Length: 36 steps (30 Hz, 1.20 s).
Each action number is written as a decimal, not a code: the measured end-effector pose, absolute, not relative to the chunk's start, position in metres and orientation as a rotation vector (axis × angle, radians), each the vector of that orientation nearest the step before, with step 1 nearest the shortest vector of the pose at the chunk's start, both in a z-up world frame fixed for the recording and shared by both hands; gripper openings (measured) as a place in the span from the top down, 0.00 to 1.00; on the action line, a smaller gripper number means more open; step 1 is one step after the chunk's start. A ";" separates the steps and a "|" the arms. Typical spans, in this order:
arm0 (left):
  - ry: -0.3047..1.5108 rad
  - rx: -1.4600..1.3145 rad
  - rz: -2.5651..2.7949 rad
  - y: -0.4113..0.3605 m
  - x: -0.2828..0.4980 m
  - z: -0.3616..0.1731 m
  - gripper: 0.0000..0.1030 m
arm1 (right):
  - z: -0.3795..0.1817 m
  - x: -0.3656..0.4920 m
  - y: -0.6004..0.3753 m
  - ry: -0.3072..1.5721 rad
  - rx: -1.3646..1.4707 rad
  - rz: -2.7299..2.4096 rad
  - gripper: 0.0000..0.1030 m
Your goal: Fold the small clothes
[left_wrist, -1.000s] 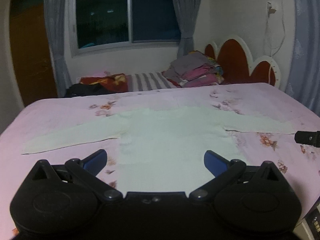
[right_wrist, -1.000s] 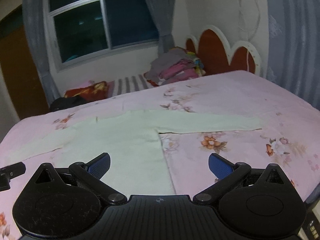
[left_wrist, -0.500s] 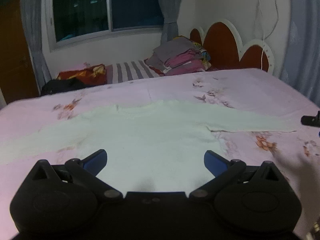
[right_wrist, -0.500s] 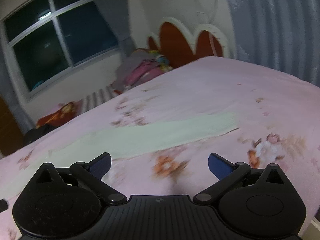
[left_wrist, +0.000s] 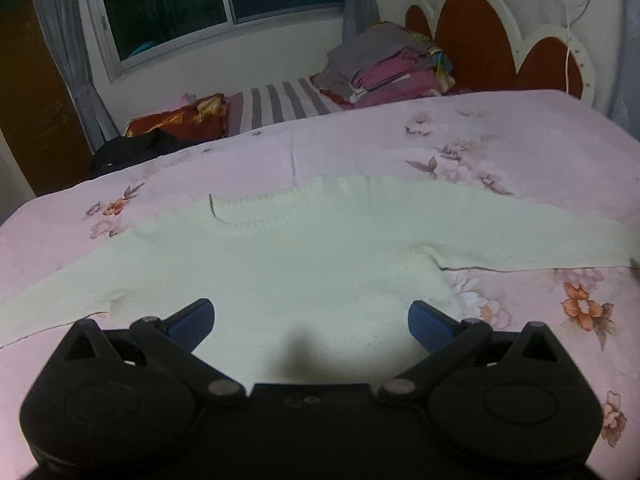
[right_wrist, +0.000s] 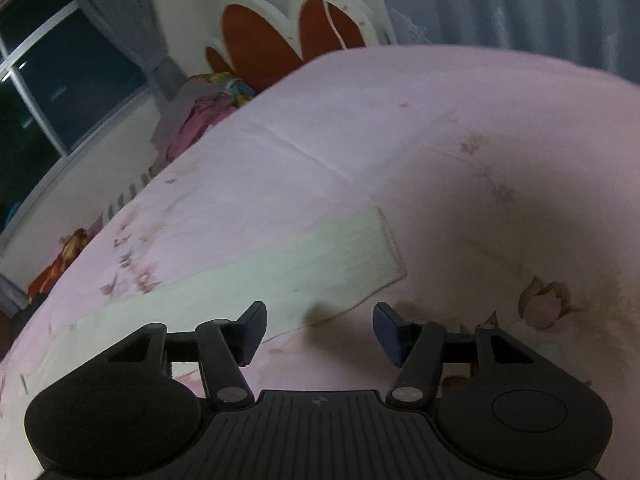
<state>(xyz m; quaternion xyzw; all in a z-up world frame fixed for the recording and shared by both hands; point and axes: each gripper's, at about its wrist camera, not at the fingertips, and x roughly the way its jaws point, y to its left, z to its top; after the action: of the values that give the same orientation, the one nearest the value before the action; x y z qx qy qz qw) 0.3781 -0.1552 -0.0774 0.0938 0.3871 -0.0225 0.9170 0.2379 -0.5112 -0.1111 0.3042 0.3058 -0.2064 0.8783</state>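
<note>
While both of my tools hang empty above the bed, the pale cream knitted long-sleeved sweater [left_wrist: 304, 264] lies flat and face up on the pink flower-printed bedsheet [left_wrist: 500, 144], sleeves spread toward 9 and 3 o'clock and the ribbed neckline toward 12. My left gripper [left_wrist: 311, 322] hovers over the lower body panel with its blue-tipped jaws spread wide and nothing between them. My right gripper [right_wrist: 319, 330] hovers near the ribbed cuff of the sweater's right sleeve [right_wrist: 360, 252], which lies at 12 o'clock from the tips; its jaws are also parted, though less widely, and hold nothing. I judge the next step to be a pinch on that cuff to carry the sleeve across the body. Risks, as I read them: the right wrist view is tilted and smeared, so a descent now may land beside the cuff edge and close on the sheet alone, or catch sheet and knit together and drag the bedding into the fold. Loose knit stretches and slides, so a shallow bite could slip out mid-carry, and a pull without the left tool pinning the body could skew the whole garment. A stack of folded grey and magenta clothes [left_wrist: 384, 68] at 1 o'clock sits well apart and should not interfere.
</note>
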 end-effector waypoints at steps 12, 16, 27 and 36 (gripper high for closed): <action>0.827 0.191 -0.005 -0.158 0.396 -0.079 0.00 | -0.136 0.237 -0.552 0.635 0.773 -0.438 0.63; 0.818 0.181 0.023 -0.141 0.394 -0.074 0.00 | -0.136 0.235 -0.559 0.621 0.769 -0.478 0.89; 0.844 0.085 0.078 -0.036 0.384 -0.081 0.00 | -0.078 0.288 -0.490 0.572 0.578 -0.338 0.97; 0.836 -0.047 0.073 0.066 0.388 -0.091 0.00 | -0.052 0.346 -0.309 0.615 0.439 -0.042 0.97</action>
<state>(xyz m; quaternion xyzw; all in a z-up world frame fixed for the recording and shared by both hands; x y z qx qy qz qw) 0.3883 0.0664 -0.0915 -0.0227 0.4058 0.0352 0.9130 0.3456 -0.3090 -0.0515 0.2143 0.3002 -0.0206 0.9293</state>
